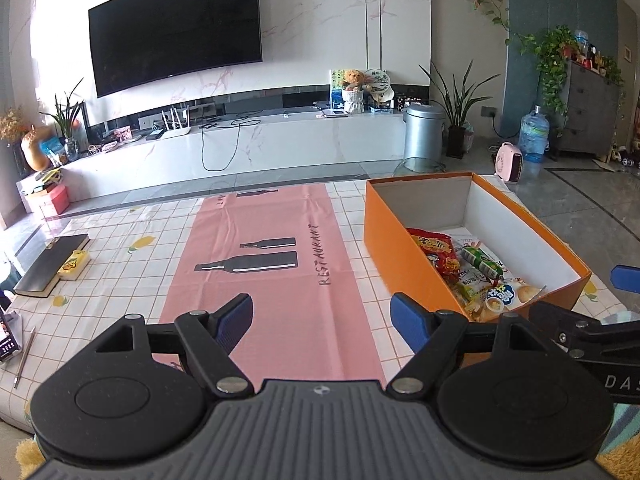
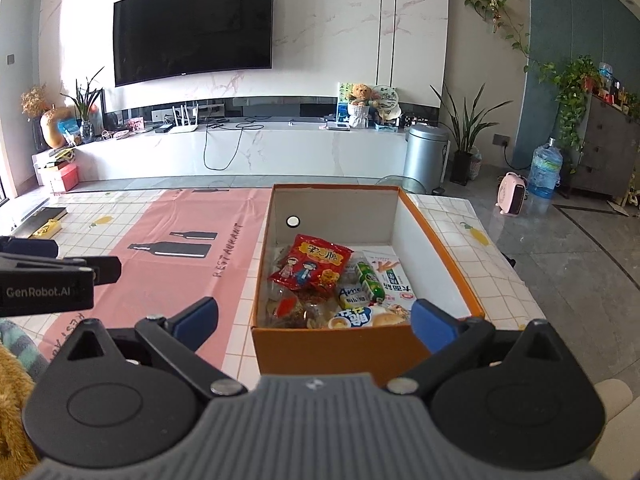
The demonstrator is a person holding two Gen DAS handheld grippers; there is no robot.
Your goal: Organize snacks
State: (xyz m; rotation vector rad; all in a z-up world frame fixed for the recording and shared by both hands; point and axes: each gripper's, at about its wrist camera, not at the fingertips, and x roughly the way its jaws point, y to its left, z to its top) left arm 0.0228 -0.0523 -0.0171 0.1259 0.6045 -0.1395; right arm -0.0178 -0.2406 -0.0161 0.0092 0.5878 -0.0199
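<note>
Late in the task, by the look of it: snacks already heaped in the near end of the open orange cardboard box point(image 2: 440, 240), white inside, on the checked tabletop point(image 1: 120, 280). Glossy red crinkled snack bag point(image 2: 310, 266) on top, green foil-wrapped tube point(image 2: 369, 280) just right of it. Left of the box, flat pink paper mat point(image 1: 272, 272) bare of snacks. Right gripper point(image 2: 316, 320) at the box's near wall, fingers wide, holding nothing. Left gripper point(image 1: 322, 316) left of the box, fingers wide, empty. Next: probably withdrawal or a check for strays.
</note>
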